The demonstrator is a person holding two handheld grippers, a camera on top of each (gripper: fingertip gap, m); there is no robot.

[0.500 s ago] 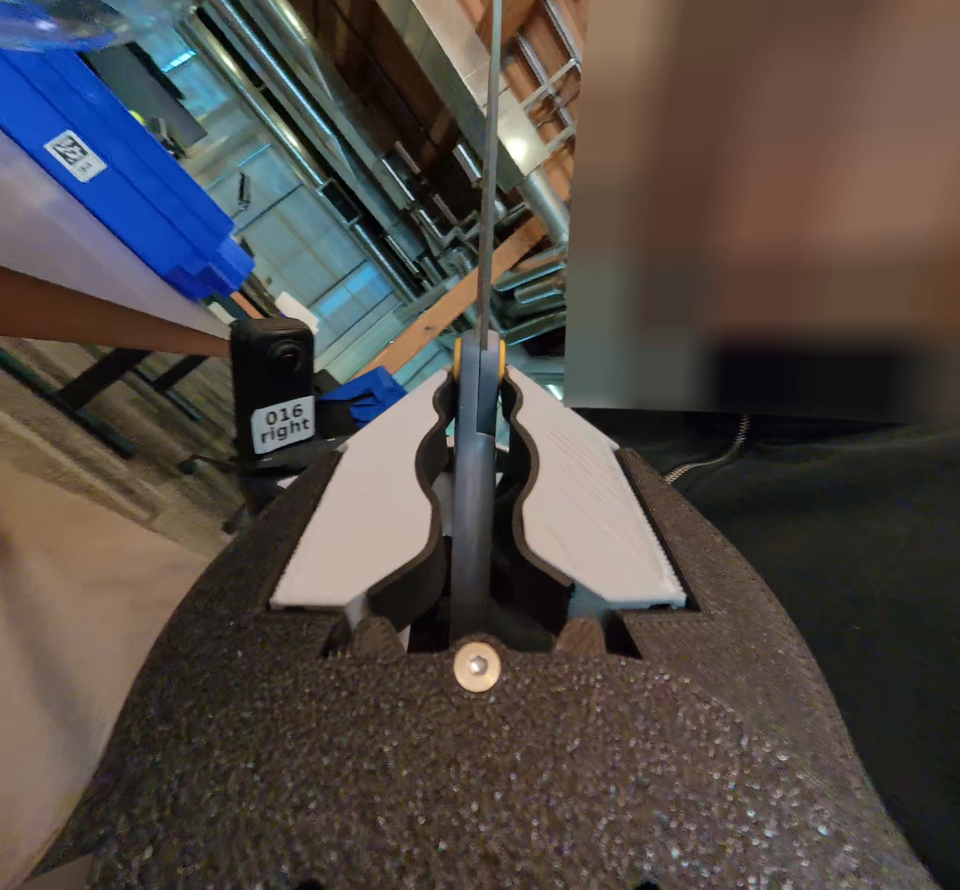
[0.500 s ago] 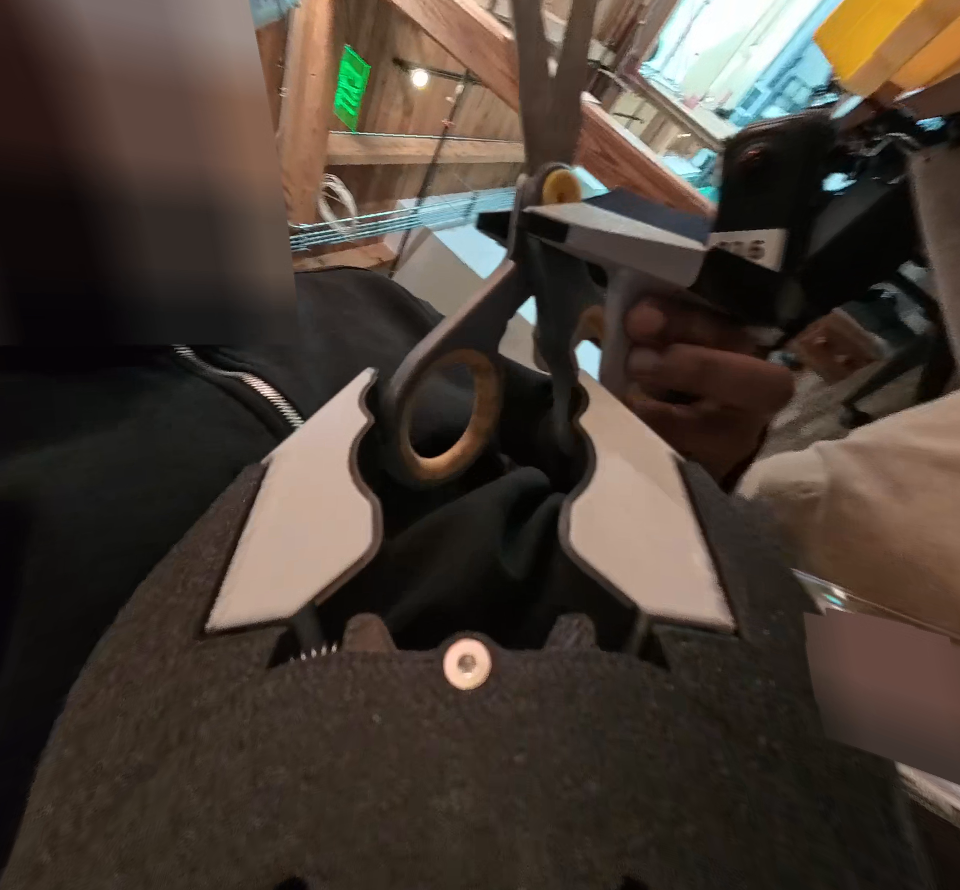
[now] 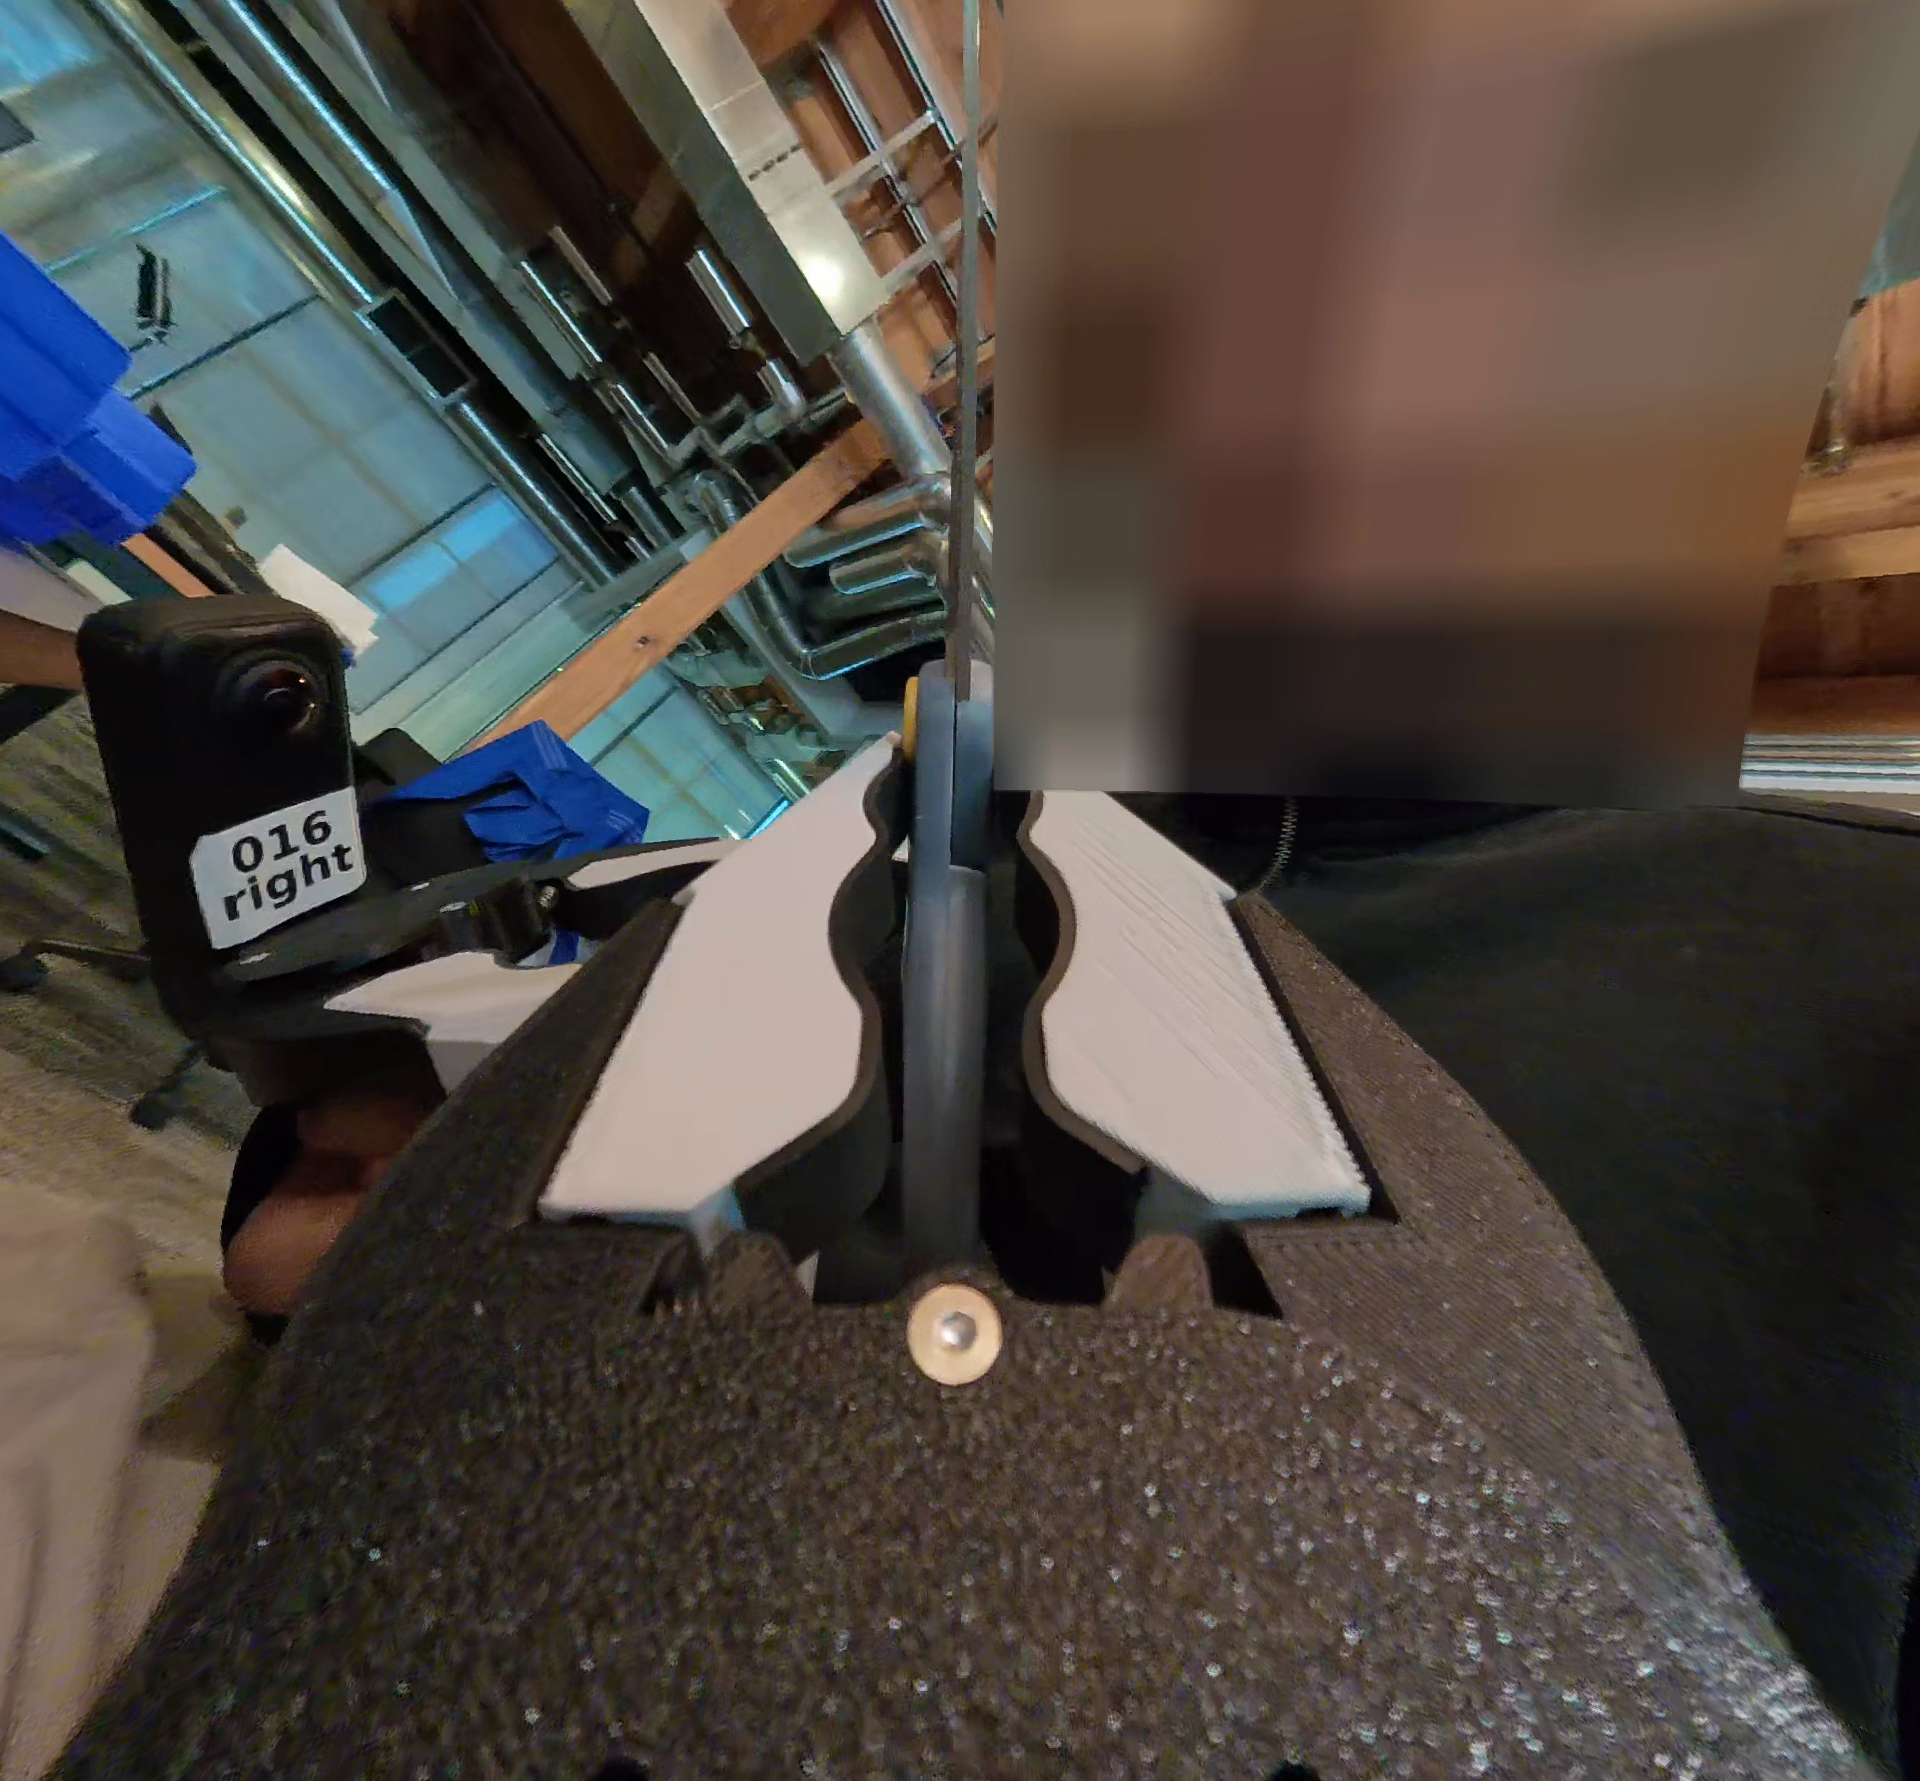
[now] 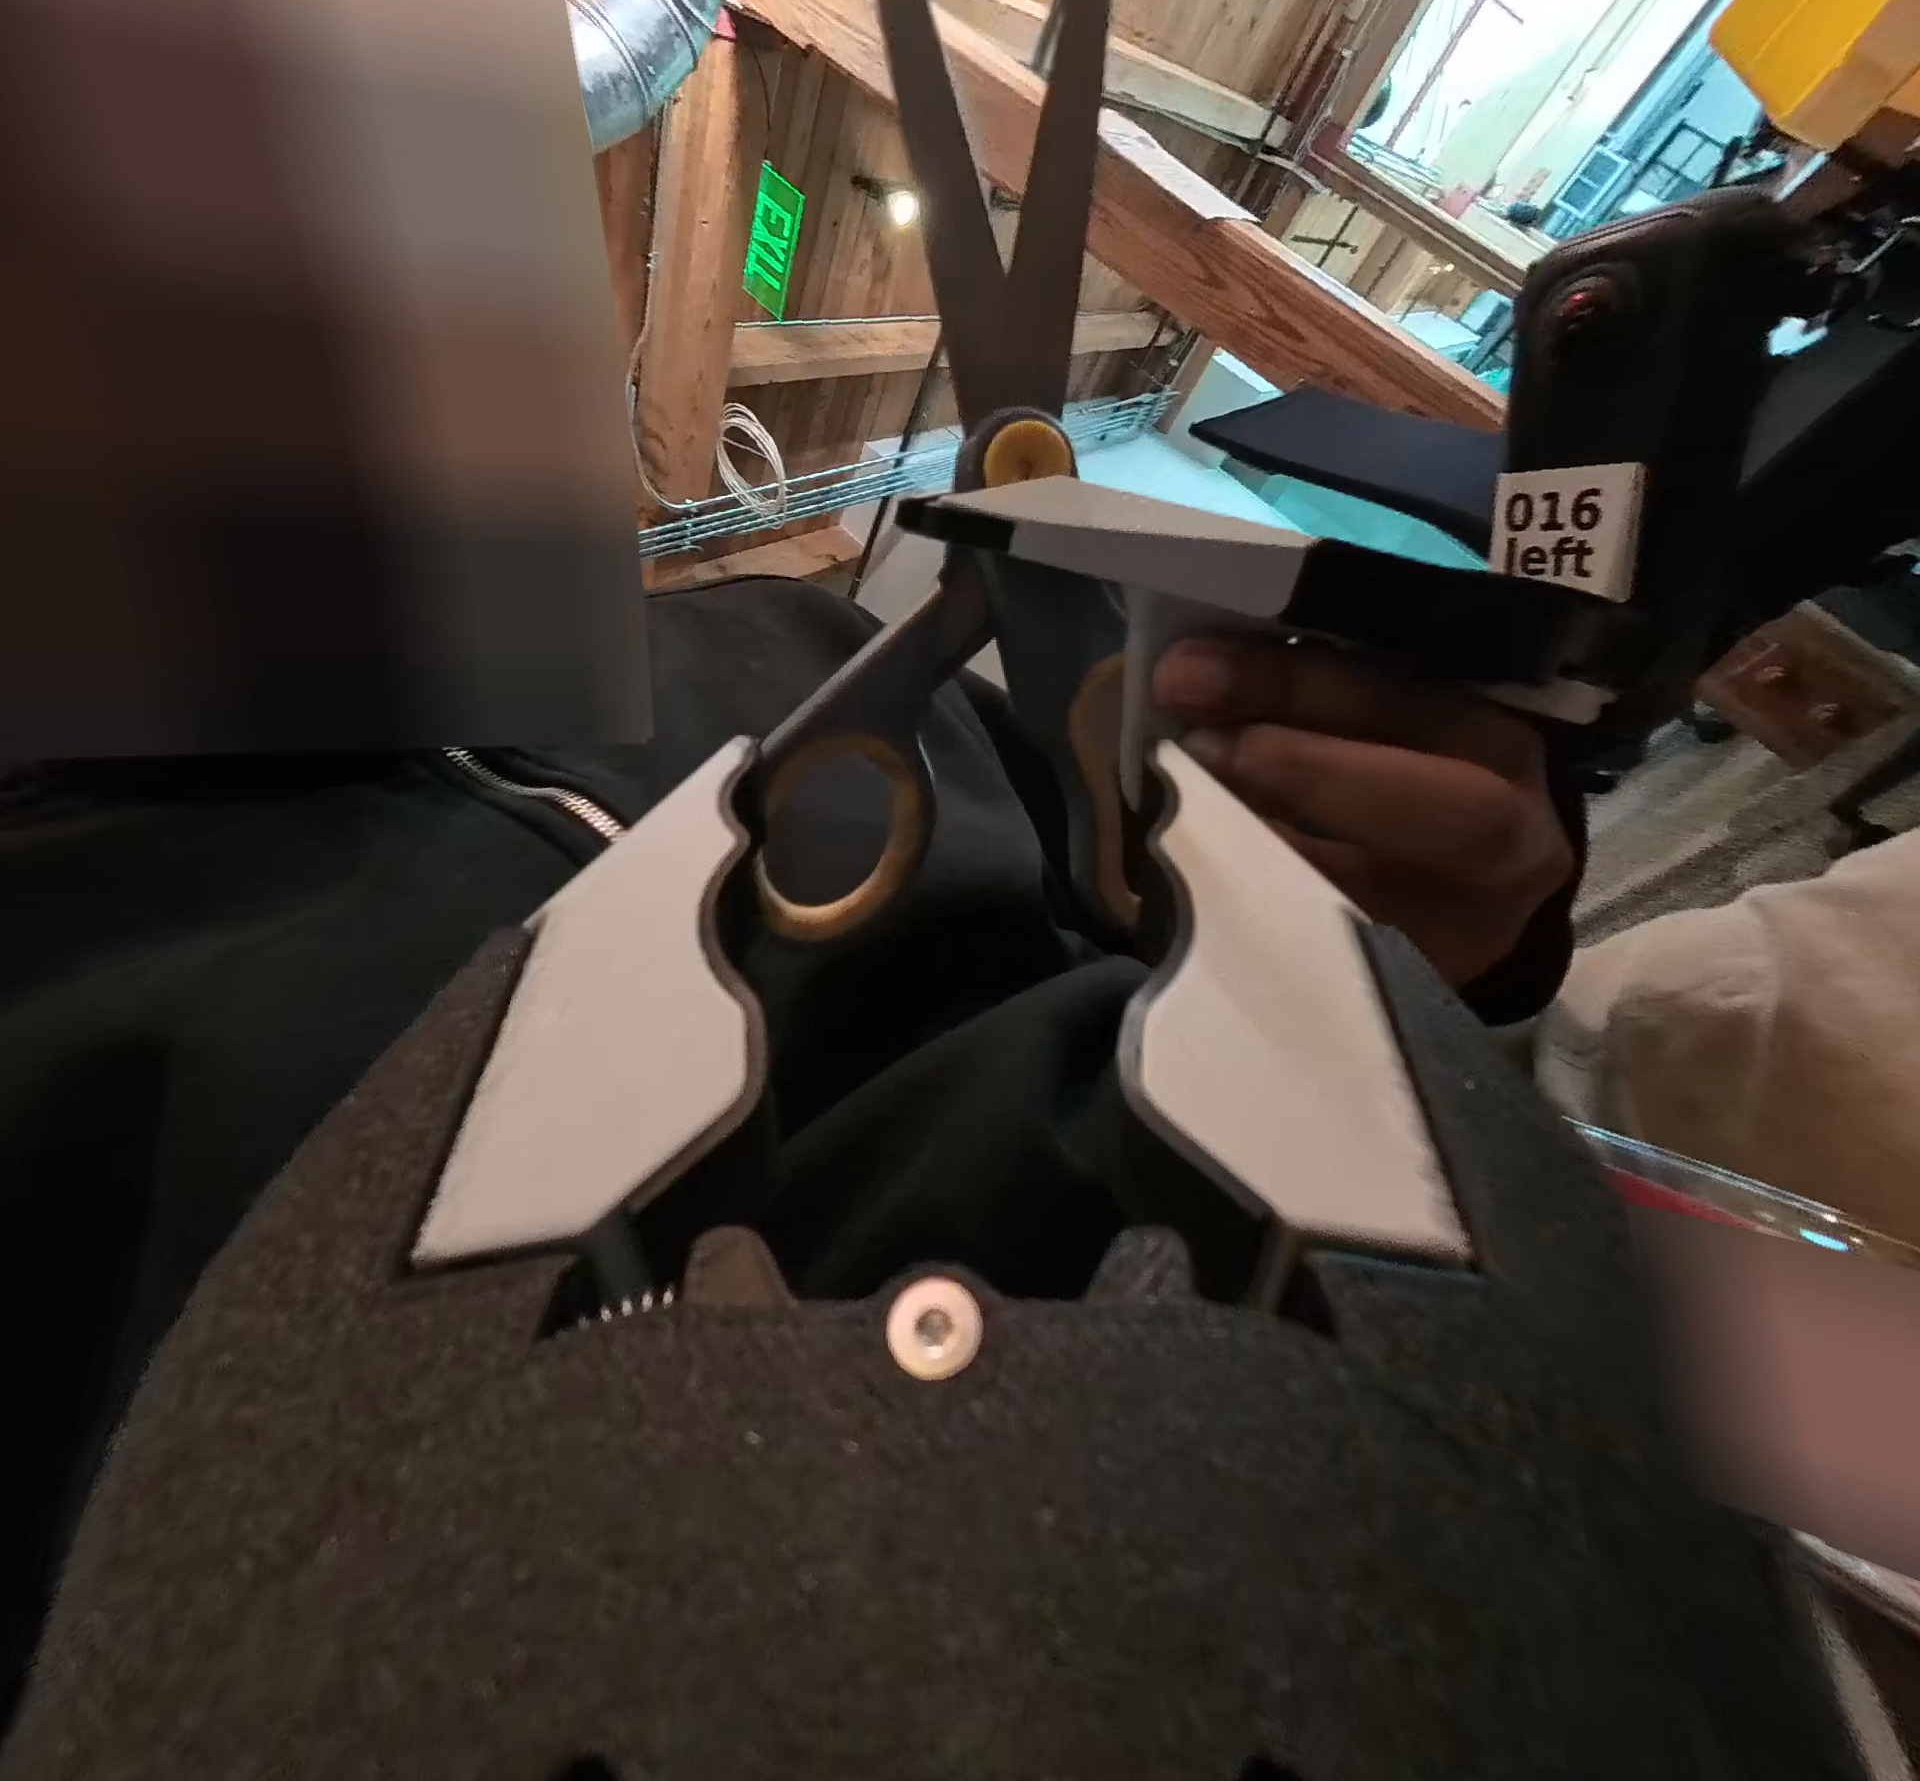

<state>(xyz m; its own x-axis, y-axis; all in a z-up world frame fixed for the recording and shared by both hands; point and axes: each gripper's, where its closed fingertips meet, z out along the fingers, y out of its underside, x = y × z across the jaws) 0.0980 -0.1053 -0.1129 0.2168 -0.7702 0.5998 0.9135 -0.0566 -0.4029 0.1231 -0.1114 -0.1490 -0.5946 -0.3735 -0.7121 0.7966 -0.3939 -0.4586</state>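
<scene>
The left gripper [image 3: 951, 910] clamps its white fingers on the neck of a pair of grey-handled scissors with yellow pivot and dark steel blades [image 4: 987, 297], held upright with blades parted in a V. The right gripper [image 4: 951, 796], fingers spread wide, brackets the two handle loops, touching their outer sides. Behind hangs a black zip jacket [image 4: 260, 900].

Right gripper [image 4: 951, 796]: white fingers spread wide, bracketing both handle loops of grey, yellow-lined scissors [image 4: 997, 360]; contact uncertain. Blades parted, pointing up. Left gripper [image 4: 1039, 510], hand-held, pinches the scissors below the pivot.
</scene>
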